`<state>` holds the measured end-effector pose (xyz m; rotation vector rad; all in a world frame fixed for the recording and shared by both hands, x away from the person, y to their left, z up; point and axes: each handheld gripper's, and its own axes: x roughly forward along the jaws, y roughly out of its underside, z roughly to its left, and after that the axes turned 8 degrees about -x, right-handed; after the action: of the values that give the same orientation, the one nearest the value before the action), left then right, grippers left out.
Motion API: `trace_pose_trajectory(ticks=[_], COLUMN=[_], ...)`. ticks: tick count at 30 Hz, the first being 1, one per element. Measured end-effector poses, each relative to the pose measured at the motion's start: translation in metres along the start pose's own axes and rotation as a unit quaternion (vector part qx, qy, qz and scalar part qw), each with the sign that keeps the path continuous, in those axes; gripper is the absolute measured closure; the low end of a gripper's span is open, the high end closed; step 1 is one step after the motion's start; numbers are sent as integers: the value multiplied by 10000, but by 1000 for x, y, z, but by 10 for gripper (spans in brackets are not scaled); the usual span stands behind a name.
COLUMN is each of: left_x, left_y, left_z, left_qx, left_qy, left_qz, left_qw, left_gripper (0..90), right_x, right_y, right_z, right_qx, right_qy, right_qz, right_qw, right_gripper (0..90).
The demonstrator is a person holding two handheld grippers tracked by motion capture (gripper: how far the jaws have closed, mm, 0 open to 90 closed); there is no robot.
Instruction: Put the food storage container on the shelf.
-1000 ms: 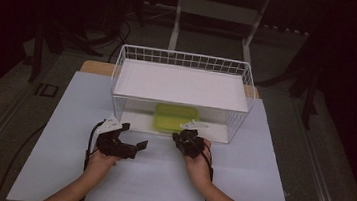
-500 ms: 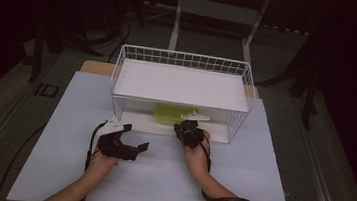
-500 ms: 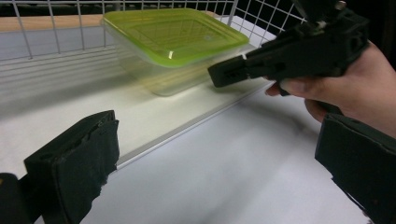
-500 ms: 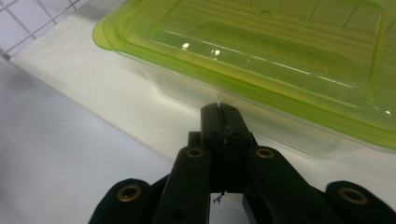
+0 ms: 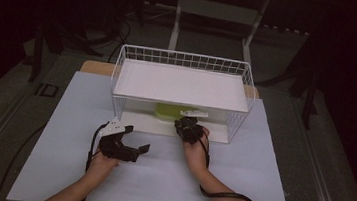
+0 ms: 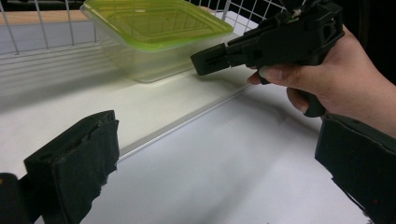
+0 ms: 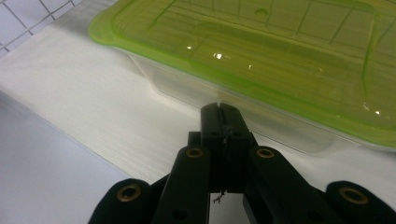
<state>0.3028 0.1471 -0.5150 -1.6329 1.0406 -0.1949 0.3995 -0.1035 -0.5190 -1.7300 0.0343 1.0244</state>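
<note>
Container of clear plastic with green lid (image 7: 261, 51): low inside white wire rack (image 5: 185, 60), resting on bottom board (image 6: 70, 102), under upper shelf board (image 5: 183, 83), lid on. Right claw (image 7: 219, 109): clenched, jaws pressed flat together, nothing between, tip just before near wall of container and below lid rim; touching or apart, cannot tell. Left claw (image 5: 134, 138): released, jaws wide apart, empty, low over worktop (image 5: 157, 189) in front of rack, well apart from container.

Likely step in hand, as a judgement only: bringing container out from under shelf board with right claw.

To do this well:
- Open jaws first; closed as now, good only for pushing, and a push sends container deeper into rack.
- Aim at lid rim on near side, one jaw above and one below, since this edge stands out from wall and gives a hold.
- Go in low and level; little room under shelf board, so no lifting before container is out.
- Close gently; thin plastic probably bends, and lid may pop off under hard squeeze.
- Pull straight toward front edge of bottom board, slowly, then mind small step down to worktop.
- Hold left claw ready beside opening to steady the other end once out.
</note>
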Motion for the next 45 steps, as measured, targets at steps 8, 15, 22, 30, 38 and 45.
trace_pose_trajectory(ticks=[8,15,22,30,38,45], left_x=[-2,-5,-3,-5,-11,-18], left_y=[0,-3,-4,-12,-15,-13], left_z=[-3,-5,-12,-19,-30,-34], left_qx=[86,161,300,347,393,359], left_qy=[17,246,428,556,725,865], left_qz=[-16,-99,-98,-103,-101,-94], left_qw=[10000,9995,9986,9978,9965,9956], left_gripper=[5,5,4,4,4,4], right_x=[-11,-34,-44,-59,-72,-84], right_y=[2,4,8,12,19,25], right_z=[5,10,15,14,11,16], right_qx=[-120,-81,-169,-204,-98,-183], right_qy=[-152,-385,-578,-653,-1164,-1329], right_qz=[-102,-230,-363,-485,-603,-559], right_qw=[9998,9990,9975,9965,9913,9894], right_gripper=[851,707,473,339,209,200])
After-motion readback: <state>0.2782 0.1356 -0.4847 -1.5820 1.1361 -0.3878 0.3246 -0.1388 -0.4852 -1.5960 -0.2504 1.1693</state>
